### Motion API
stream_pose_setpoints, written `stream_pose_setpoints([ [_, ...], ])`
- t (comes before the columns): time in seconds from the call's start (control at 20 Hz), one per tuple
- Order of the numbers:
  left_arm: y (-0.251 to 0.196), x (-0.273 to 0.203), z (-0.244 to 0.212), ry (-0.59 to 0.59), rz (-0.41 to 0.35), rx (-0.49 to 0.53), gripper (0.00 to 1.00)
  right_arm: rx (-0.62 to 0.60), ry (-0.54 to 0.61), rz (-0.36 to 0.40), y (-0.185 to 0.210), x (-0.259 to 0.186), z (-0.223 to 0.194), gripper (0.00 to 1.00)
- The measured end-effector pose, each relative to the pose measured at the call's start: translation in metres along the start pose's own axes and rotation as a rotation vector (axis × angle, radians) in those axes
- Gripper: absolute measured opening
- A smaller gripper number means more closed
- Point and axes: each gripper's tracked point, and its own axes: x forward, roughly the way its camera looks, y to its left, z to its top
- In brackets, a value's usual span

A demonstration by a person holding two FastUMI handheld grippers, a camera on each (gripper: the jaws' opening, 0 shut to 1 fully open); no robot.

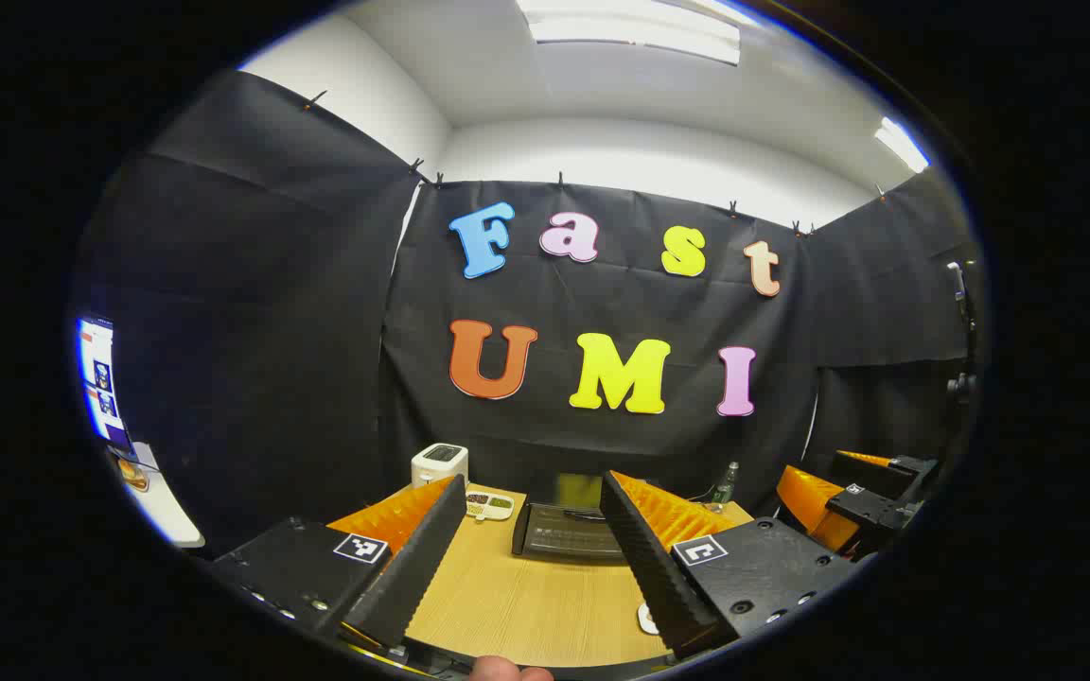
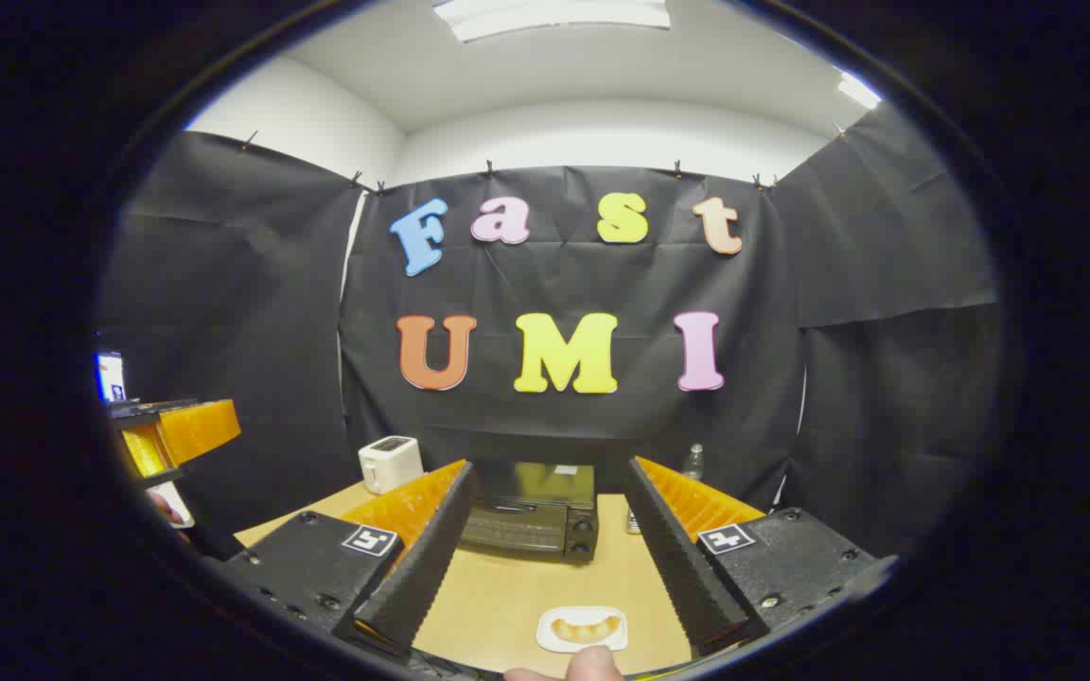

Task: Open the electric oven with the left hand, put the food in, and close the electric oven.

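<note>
**Both grippers hovering wide apart over the table, oven shut and food waiting on its plate**

A wooden table (image 2: 526,591) is stretching across the floor of the booth, carrying everything else. Toward its back, the electric oven (image 2: 531,518) is sitting against the black cloth wall, dark and boxy, its door standing closed, with round knobs showing down its right side in the right gripper view. In the left gripper view the electric oven (image 1: 571,526) is appearing between the fingers, seen from a little to one side.

The left gripper (image 1: 531,553) is hanging above the table with its jaws spread wide and nothing between them. The right gripper (image 2: 545,558) is doing the same, its jaws parted wide and holding nothing, pointing straight at the oven front. Each one is also showing at the edge of the other's view.

A white toaster (image 2: 390,463) is standing at the back left of the table, well apart from the oven. A clear bottle (image 2: 693,462) is standing just to the oven's right, near the wall.

The small white plate (image 2: 583,629) is lying on the table in front of the oven, near the front edge, and the food (image 2: 585,628), a pale curved piece, is resting on it. A small divided dish (image 1: 489,505) is sitting beside the toaster.
</note>
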Motion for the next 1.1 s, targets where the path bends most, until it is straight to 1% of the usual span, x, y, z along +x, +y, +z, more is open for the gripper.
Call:
stream_pose_setpoints([
  [0.5,-0.007,-0.005,-0.007,0.013,-0.022,0.014,0.94,0.003,-0.015,-0.030,-0.005,-0.010,0.006,0.98],
  [0.75,-0.003,-0.007,-0.006,0.010,-0.020,0.024,0.93,0.011,-0.019,-0.040,-0.006,-0.013,0.007,0.98],
  [0.95,0.004,-0.010,-0.012,0.012,-0.014,0.055,0.93,-0.010,-0.022,-0.039,-0.005,-0.012,0.007,0.98],
  [1.1,0.004,-0.009,-0.008,0.002,-0.012,0.045,0.94,-0.006,-0.024,-0.039,-0.004,-0.007,0.009,0.98],
])
